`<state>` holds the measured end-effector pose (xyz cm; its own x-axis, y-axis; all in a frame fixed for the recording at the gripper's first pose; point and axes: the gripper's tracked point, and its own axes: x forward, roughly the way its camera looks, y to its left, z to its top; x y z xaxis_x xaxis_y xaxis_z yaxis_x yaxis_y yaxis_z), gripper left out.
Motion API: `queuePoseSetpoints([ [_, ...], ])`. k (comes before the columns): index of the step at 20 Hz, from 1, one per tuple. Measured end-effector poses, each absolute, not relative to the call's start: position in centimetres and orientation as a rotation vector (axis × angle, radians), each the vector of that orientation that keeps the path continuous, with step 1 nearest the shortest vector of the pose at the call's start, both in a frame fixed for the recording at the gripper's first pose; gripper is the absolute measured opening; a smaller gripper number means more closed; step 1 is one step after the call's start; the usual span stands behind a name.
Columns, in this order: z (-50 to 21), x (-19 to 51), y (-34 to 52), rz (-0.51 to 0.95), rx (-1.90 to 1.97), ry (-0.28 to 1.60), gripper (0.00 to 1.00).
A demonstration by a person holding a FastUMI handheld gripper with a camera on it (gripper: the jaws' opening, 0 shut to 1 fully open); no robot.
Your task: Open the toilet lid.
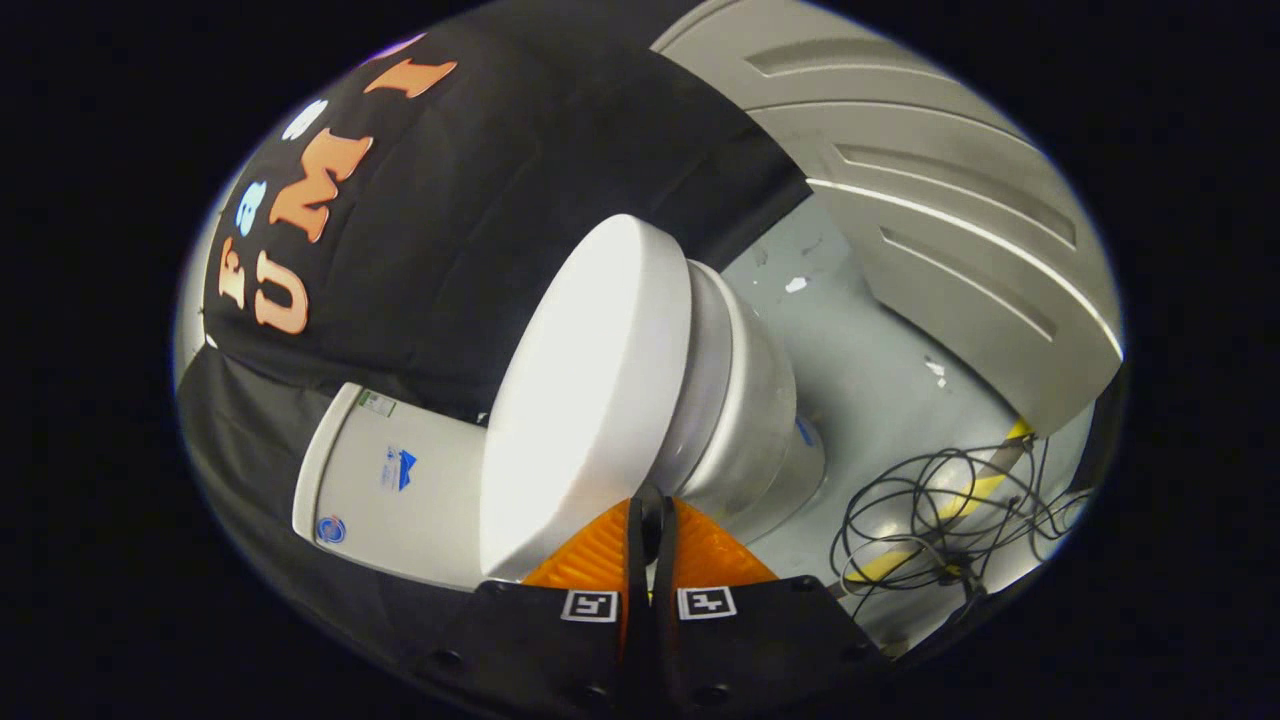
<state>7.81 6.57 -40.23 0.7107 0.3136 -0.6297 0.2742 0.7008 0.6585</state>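
A white toilet stands ahead, seen in a view rolled on its side. Its lid [585, 400] lies down flat on the seat and bowl [745, 400], and the white tank [385, 475] stands behind the lid against the black cloth. My gripper [650, 505] is shut, its two fingers pressed together with only a thin dark slit between them. The fingertips [610, 530] sit right at the front rim of the lid, at the seam between lid and seat. Nothing shows between the fingers.
A tangle of black cables [950, 510] lies on the grey floor [870, 370] beside the bowl, across a yellow-and-black striped strip [985, 480]. A grey panelled wall [950, 200] rises beyond the floor. Black cloth [480, 200] hangs behind the toilet.
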Motion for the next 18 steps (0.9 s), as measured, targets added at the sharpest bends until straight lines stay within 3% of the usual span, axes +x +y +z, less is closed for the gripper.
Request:
queuePoseSetpoints([
  [18,-32.2,9.0,8.5,-0.013,0.473,0.707,0.08],
])
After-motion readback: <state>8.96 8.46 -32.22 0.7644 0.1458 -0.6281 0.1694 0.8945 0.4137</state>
